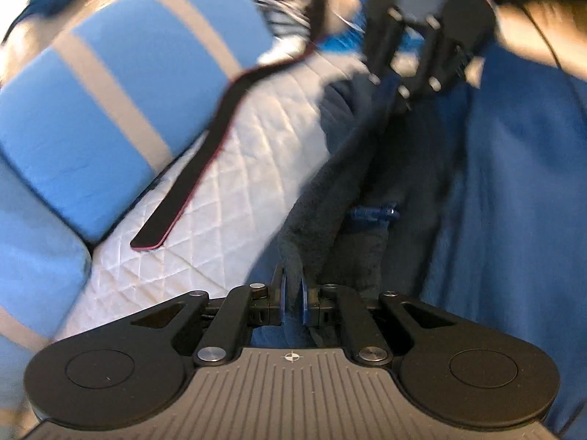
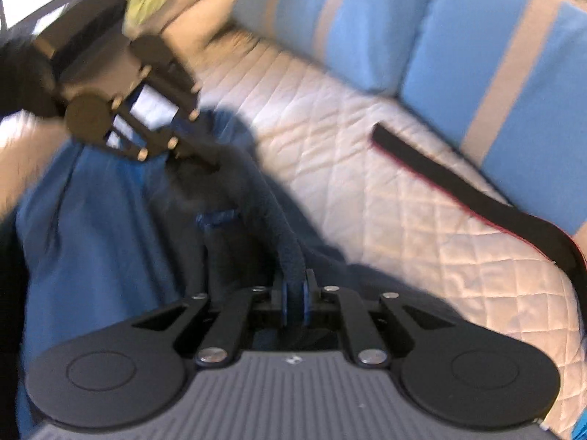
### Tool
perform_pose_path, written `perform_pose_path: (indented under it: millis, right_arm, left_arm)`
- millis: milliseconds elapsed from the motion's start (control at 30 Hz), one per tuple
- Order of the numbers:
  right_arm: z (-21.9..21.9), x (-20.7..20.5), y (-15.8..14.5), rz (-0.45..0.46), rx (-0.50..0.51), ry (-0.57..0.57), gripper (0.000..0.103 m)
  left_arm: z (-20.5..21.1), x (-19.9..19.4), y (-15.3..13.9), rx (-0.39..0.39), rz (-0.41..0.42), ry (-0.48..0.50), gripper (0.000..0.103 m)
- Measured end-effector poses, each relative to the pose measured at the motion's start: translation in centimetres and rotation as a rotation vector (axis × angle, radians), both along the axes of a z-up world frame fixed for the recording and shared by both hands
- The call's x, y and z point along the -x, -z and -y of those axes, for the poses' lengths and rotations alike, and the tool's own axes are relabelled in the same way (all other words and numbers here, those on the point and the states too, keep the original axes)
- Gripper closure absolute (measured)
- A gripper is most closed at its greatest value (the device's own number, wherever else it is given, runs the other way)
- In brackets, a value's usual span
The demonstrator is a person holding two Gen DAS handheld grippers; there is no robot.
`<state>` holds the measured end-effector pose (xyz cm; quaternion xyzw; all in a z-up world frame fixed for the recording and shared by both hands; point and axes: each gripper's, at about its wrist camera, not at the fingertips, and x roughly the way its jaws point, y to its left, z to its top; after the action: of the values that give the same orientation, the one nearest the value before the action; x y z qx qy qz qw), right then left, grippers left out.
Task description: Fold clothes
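Note:
A blue garment (image 1: 513, 201) with a dark fleecy collar edge (image 1: 330, 190) hangs stretched between both grippers over the sofa. My left gripper (image 1: 293, 295) is shut on that dark edge. My right gripper (image 2: 295, 299) is shut on the same dark edge (image 2: 282, 227) further along. A small blue hanging loop (image 2: 216, 216) sits inside the collar between the two grips. In the left wrist view the right gripper (image 1: 405, 97) shows at the upper right. The left gripper (image 2: 209, 157) appears at the upper left of the right wrist view, held by a hand. Both views are blurred by motion.
The sofa seat has a white quilted cover (image 1: 220, 190). Blue cushions with beige stripes (image 2: 458, 47) line its back. A black strap with a red edge (image 2: 458, 183) lies across the cover. More clothes (image 1: 290, 11) are piled at the far end.

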<state>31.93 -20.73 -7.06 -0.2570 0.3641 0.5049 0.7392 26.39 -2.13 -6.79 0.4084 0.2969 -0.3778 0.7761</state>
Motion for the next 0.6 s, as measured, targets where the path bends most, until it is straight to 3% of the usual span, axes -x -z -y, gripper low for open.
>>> perform_pose_path:
  millis: [133, 267, 367, 433, 467, 500, 567, 600]
  right_arm:
    - [-1.3, 2.4, 2.8, 0.095, 0.123, -0.081, 0.095]
    - [-2.1, 4.1, 4.3, 0.182, 0.200, -0.149, 0.094]
    - [-2.3, 4.7, 4.5, 0.219, 0.223, -0.159, 0.091]
    - [-2.2, 4.8, 4.2, 0.228, 0.219, -0.145, 0.083]
    - [-2.1, 4.9, 4.0, 0.229, 0.215, -0.136, 0.075]
    - [-2.0, 4.9, 3.8, 0.227, 0.208, -0.124, 0.069]
    - [-1.8, 4.7, 3.2, 0.199, 0.183, -0.103, 0.062]
    - [-1.6, 4.7, 2.8, 0.185, 0.172, -0.102, 0.053]
  left_arm:
    - [1.3, 3.1, 3.6, -0.192, 0.127, 0.142, 0.093]
    - [1.4, 4.1, 5.3, -0.271, 0.182, 0.189, 0.094]
    - [1.4, 3.3, 4.4, -0.241, 0.121, 0.136, 0.089]
    - [1.2, 2.7, 3.4, -0.211, 0.069, 0.101, 0.082]
    - [1.1, 2.3, 2.9, -0.192, 0.042, 0.079, 0.076]
    - [0.8, 2.0, 2.1, -0.163, 0.000, 0.057, 0.064]
    - [-0.1, 1.4, 0.3, -0.080, -0.101, 0.038, 0.048]
    - [-0.5, 1.1, -0.6, -0.038, -0.149, 0.032, 0.048]
